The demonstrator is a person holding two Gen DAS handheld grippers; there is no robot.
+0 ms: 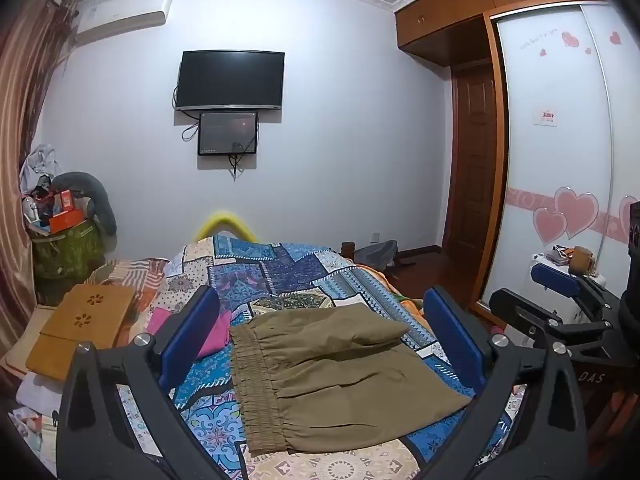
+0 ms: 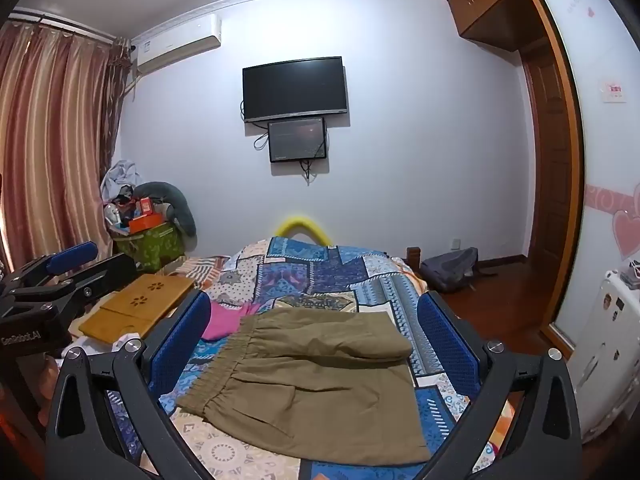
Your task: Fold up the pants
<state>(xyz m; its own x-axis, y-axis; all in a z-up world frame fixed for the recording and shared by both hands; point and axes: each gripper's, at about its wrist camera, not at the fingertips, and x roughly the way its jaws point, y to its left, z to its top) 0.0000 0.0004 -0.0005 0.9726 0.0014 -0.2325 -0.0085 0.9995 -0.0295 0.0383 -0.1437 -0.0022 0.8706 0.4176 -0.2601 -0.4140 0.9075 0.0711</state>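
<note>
On the patchwork bedspread [image 1: 280, 276], folded olive pants [image 1: 340, 376] lie at six o'clock, framed untouched between the left gripper [image 1: 320, 344] and right gripper [image 2: 316, 344], fingers [image 1: 192, 336] spread wide, empty.

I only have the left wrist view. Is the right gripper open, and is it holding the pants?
Observer: It is open. The right gripper has its fingers spread wide and holds nothing. The pants lie on the bed ahead of it.
Operator: My own finger hides part of that pink cloth. Does it reach the pants?
Observer: The pink cloth meets the far waistband corner. I cannot tell which lies on top.
</note>
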